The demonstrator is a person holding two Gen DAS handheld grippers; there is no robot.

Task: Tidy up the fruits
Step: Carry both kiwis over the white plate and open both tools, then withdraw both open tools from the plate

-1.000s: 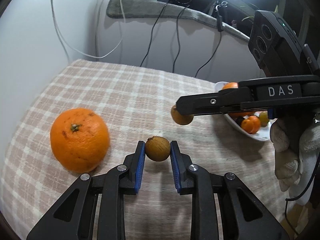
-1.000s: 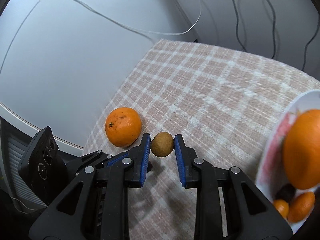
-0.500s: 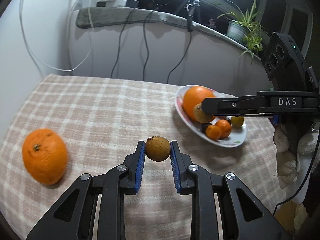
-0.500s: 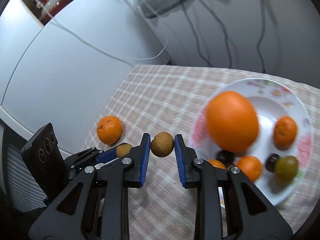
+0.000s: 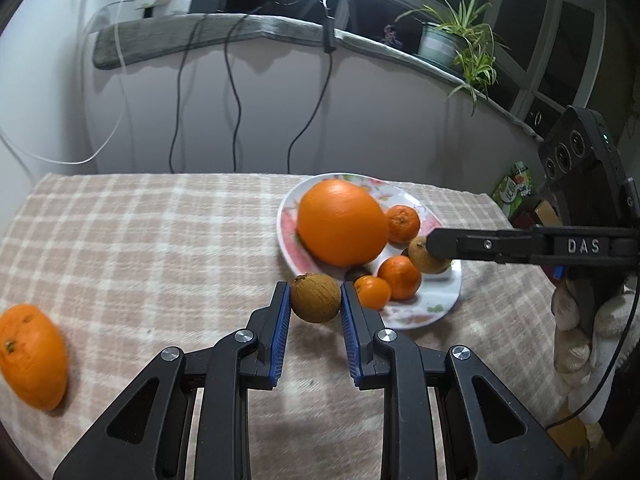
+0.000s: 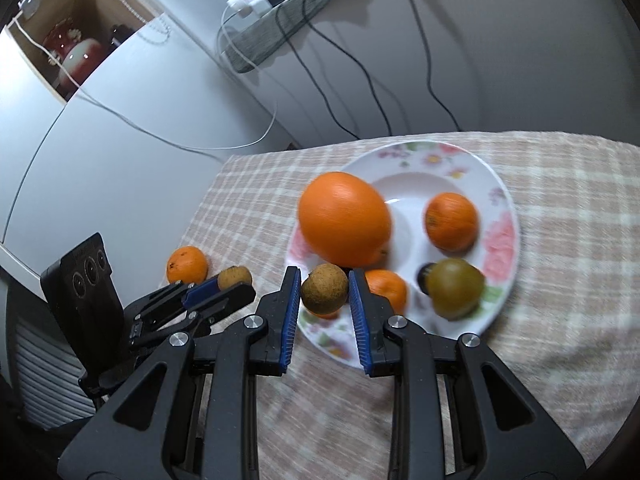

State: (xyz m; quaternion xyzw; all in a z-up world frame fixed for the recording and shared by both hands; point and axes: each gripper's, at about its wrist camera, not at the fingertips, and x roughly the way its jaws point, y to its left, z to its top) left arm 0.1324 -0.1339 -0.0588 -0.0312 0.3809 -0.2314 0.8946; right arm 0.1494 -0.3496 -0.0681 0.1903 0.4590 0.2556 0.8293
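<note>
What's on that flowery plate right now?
On the plate lie a big orange, three small oranges, a greenish fruit and a dark fruit half hidden behind it. The right gripper covers part of the near rim.

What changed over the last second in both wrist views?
Both grippers swung toward the floral plate: the right gripper now holds its brown fruit over the rim, the left gripper nears with its brown fruit. Both grips unchanged; the loose orange stayed put.
</note>
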